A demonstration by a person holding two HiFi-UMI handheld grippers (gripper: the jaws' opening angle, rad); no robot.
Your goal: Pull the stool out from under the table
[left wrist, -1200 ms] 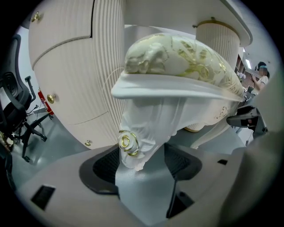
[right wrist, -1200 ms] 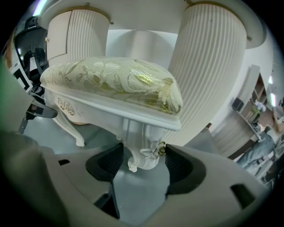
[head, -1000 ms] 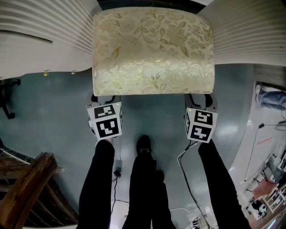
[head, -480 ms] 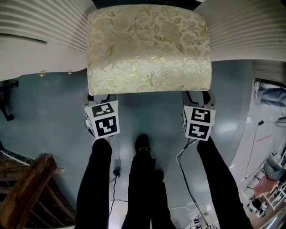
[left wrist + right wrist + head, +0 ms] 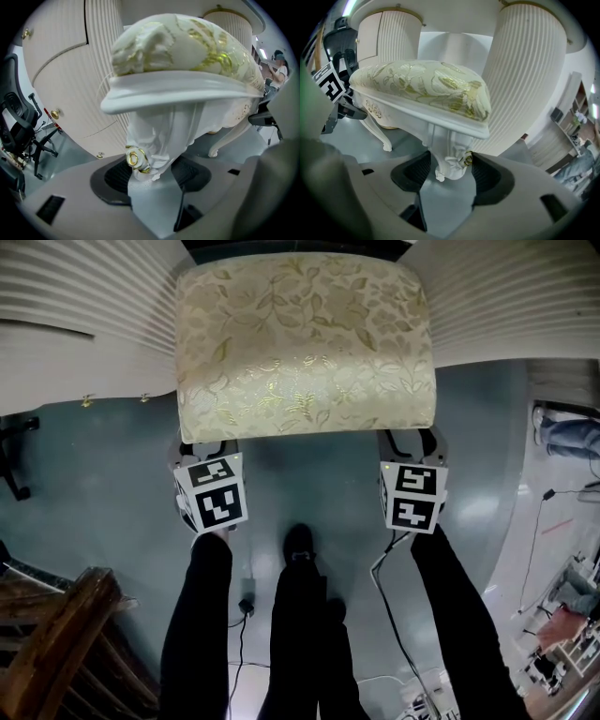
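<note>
Brocade seat [image 5: 305, 343] hides stool legs [image 5: 154, 140].

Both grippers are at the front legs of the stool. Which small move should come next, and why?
Probably draw both grippers straight back toward the person's shoe, evenly. The left gripper is shut on the left front leg and the right gripper on the right front leg, while the stool sits with its far edge between the table's fluted pedestals.

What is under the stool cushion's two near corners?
A carved white stool leg at each corner, clamped by the left gripper and right gripper. In the head view the cushion hides both legs.
</note>
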